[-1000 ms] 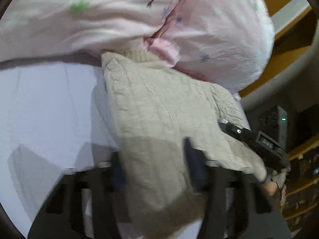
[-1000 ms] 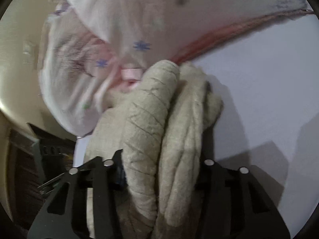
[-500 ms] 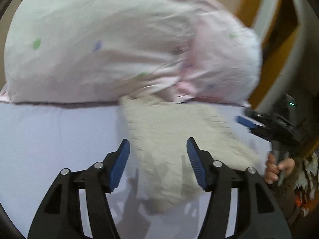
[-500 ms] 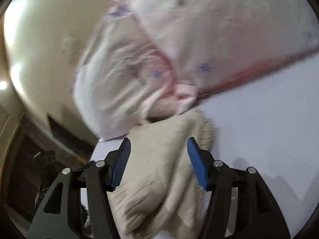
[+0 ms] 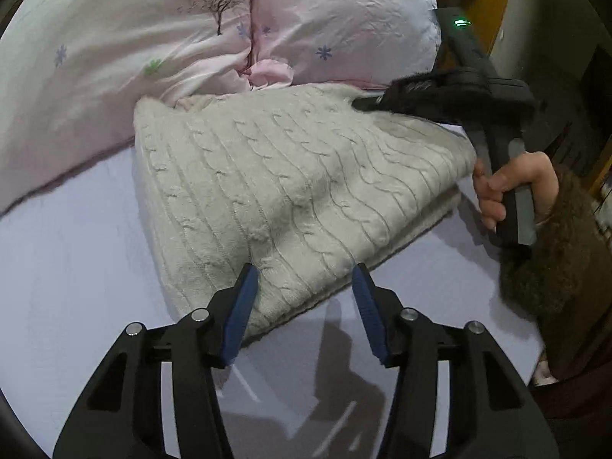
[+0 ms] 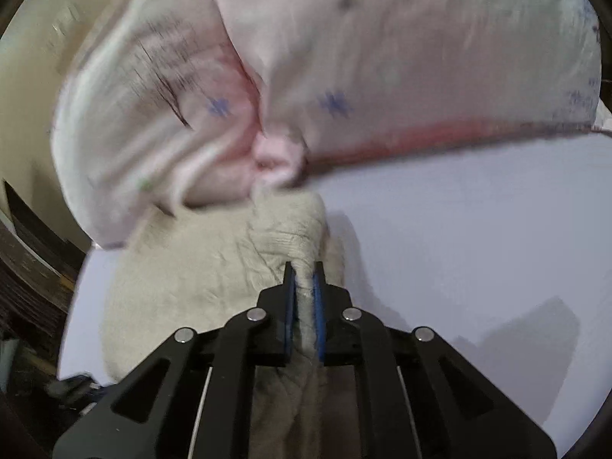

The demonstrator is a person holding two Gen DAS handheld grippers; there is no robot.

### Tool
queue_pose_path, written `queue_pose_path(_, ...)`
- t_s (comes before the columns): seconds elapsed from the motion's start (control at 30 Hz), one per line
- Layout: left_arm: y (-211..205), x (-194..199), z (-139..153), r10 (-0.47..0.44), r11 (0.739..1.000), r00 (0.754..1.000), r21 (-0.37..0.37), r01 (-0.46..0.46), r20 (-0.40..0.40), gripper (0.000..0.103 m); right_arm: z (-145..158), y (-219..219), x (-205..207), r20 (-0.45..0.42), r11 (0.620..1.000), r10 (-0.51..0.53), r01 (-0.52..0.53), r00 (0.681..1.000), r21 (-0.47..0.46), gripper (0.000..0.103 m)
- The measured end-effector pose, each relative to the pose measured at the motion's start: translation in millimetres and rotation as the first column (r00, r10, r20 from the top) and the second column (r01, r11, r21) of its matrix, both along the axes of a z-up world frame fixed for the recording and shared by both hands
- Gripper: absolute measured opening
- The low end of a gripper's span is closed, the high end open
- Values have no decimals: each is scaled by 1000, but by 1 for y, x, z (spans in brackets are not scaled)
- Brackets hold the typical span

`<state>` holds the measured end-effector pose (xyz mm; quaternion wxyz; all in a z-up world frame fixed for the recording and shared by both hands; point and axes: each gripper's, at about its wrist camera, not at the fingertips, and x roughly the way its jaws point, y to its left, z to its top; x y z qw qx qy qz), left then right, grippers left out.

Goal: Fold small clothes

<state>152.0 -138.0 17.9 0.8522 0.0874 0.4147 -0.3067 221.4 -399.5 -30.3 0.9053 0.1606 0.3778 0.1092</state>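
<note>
A folded cream cable-knit sweater (image 5: pixel 298 191) lies on the pale lavender bed sheet (image 5: pixel 69 267), against a pink duvet. My left gripper (image 5: pixel 304 287) is open and empty, its blue pads just over the sweater's near edge. My right gripper (image 6: pixel 304 287) is shut on a raised fold of the sweater (image 6: pixel 214 279). It also shows in the left wrist view (image 5: pixel 451 95), held by a hand at the sweater's far right corner.
A bulky pink duvet (image 5: pixel 153 38) with small flower prints lies behind the sweater; it also shows in the right wrist view (image 6: pixel 344 57). The sheet (image 6: pixel 478 229) spreads to the right. Dark furniture and an orange door frame (image 5: pixel 485 7) stand beyond the bed edge.
My right gripper, open half a second ago, has closed on a fold of the sweater. My left gripper let go of the sweater earlier and stays open, now nearer its front edge.
</note>
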Motion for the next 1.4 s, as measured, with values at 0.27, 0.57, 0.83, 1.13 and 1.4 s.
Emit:
queue_pose_path(0.27,34,-29,18,101,988,995,-116,-99,13,91,44,2,-90,199,980,95,-127,975,153,54)
queue_pose_path(0.57,43,-41,-3,349,937,937,7,-349,6,102,30,39,-116,87,987,142,-148,986,56,70)
queue_pose_path(0.83,46,-35,-22,413,909,910,62,-412,-16,102,26,56,-155,84,990,95,-86,992,-110,101)
queue_pose_path(1.13,38,-36,-24,415,899,910,142,-414,22,102,-5,87,-134,-78,939,26,-51,997,-340,101)
queue_pose_path(1.4,38,-36,-24,414,900,910,144,-412,23,102,-9,93,-128,-80,927,24,-52,996,-372,101)
